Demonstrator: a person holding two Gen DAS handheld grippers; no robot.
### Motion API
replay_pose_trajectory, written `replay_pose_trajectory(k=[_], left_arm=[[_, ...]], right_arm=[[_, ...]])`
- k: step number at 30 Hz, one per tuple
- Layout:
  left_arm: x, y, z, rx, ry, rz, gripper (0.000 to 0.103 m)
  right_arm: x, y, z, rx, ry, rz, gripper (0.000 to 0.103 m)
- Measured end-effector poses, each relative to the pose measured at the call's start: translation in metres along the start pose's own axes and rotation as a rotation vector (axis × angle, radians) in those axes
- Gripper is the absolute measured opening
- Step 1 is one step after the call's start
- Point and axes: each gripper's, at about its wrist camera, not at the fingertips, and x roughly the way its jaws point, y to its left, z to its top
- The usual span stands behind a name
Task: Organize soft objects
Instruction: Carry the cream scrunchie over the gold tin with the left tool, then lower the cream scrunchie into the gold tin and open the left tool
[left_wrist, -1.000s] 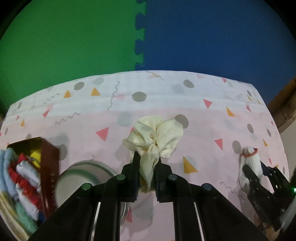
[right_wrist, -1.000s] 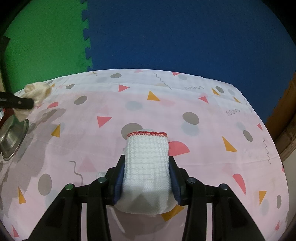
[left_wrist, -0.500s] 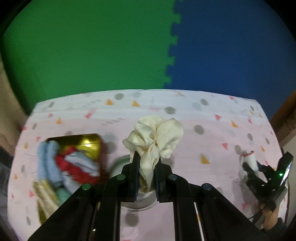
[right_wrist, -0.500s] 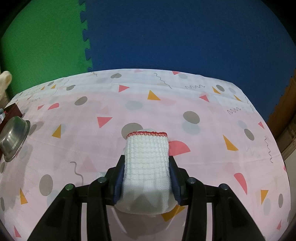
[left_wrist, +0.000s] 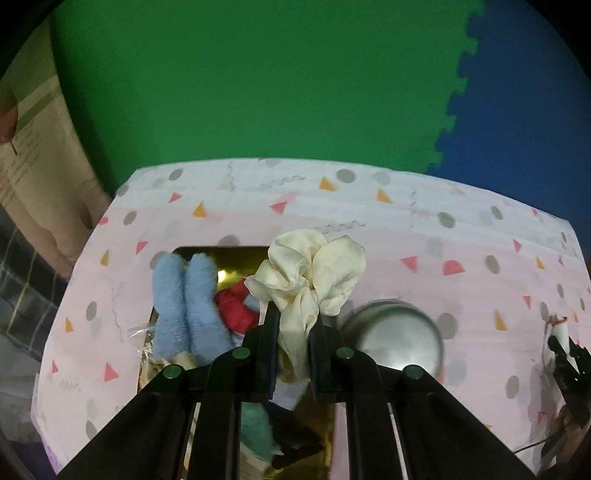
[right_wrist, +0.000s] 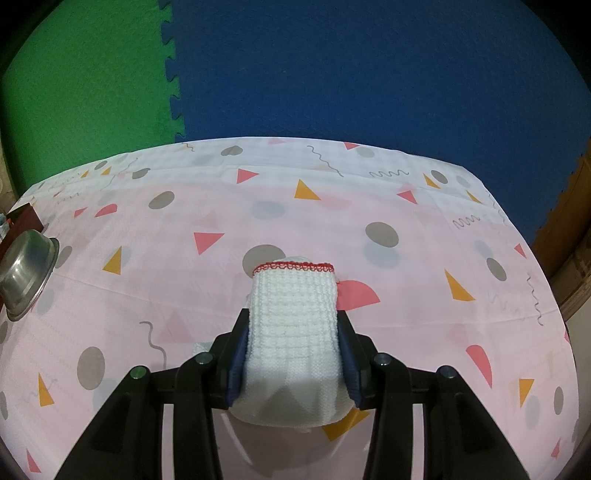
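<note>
My left gripper (left_wrist: 293, 325) is shut on a cream fabric scrunchie (left_wrist: 310, 269) and holds it in the air above a gold-lined box (left_wrist: 229, 258). The box holds soft items: light blue fluffy socks (left_wrist: 188, 306), a red piece (left_wrist: 234, 310) and a teal piece (left_wrist: 255, 424). My right gripper (right_wrist: 291, 325) is shut on a white knitted sock with a red trim (right_wrist: 293, 325), low over the pink patterned tablecloth (right_wrist: 406, 295). The right gripper also shows at the far right of the left wrist view (left_wrist: 557, 343).
A steel bowl (left_wrist: 397, 338) stands upside down right beside the box; it also shows at the left edge of the right wrist view (right_wrist: 26, 269). Green and blue foam mats (left_wrist: 258, 92) lie beyond the table's far edge.
My left gripper has swung left with the scrunchie, from over the bowl to above the box of soft items. The right gripper has stayed still with the white sock.
</note>
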Motion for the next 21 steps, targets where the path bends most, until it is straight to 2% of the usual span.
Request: replay_pose_trajectory(k=[7,12,21], left_arm=[[0.030,0.018,-0.004,-0.029,0.044,0.039,0.012],[0.047,0.030,-0.006,-0.052,0.070,0.040,0.014],[0.052,0.036,-0.006,-0.060,0.080,0.026,0.022]], right_arm=[[0.000,0.000,0.000,-0.001,0.000,-0.001,0.045],[0.000,0.000,0.000,0.000,0.000,0.000,0.045],[-0.001,0.000,0.000,-0.004,0.000,-0.002,0.045]])
